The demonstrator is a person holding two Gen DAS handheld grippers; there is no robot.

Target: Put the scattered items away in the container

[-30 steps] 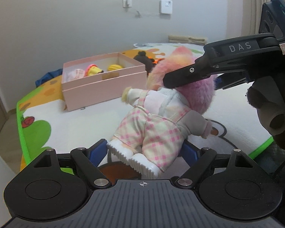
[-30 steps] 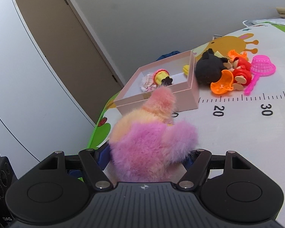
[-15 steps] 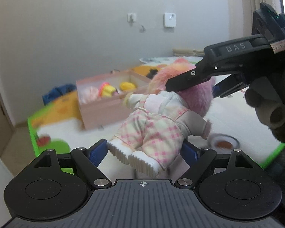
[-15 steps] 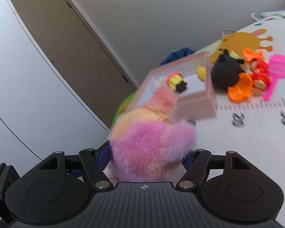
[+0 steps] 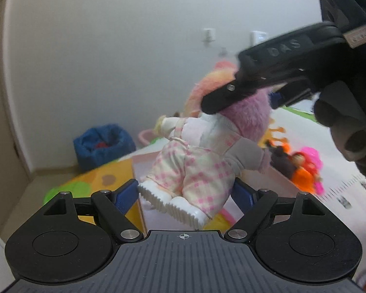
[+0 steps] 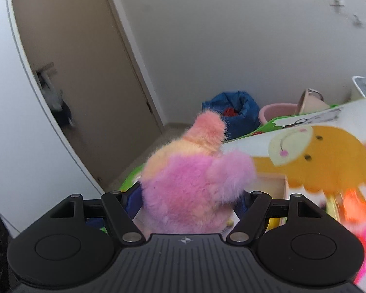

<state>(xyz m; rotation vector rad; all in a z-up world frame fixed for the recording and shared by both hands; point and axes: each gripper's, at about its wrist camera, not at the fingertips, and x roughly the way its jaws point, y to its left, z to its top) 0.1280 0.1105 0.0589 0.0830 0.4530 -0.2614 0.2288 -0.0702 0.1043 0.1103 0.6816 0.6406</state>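
We see a doll [image 5: 197, 168] in pink-checked overalls, with pink and orange fur (white shoes), near a blue bag [image 5: 102, 146].

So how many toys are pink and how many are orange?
Pink: 2 - the doll with fluffy pink hair, held by the left gripper and right gripper, and the pink scoop.
Orange: 1 - the orange toy, blurred.
Total: 3

Pink cardboard box [image 5: 261, 175] largely hidden behind pink-haired plush doll [image 5: 202, 156]; orange and pink toys [image 6: 356, 210] at lower right blurred beyond identification.
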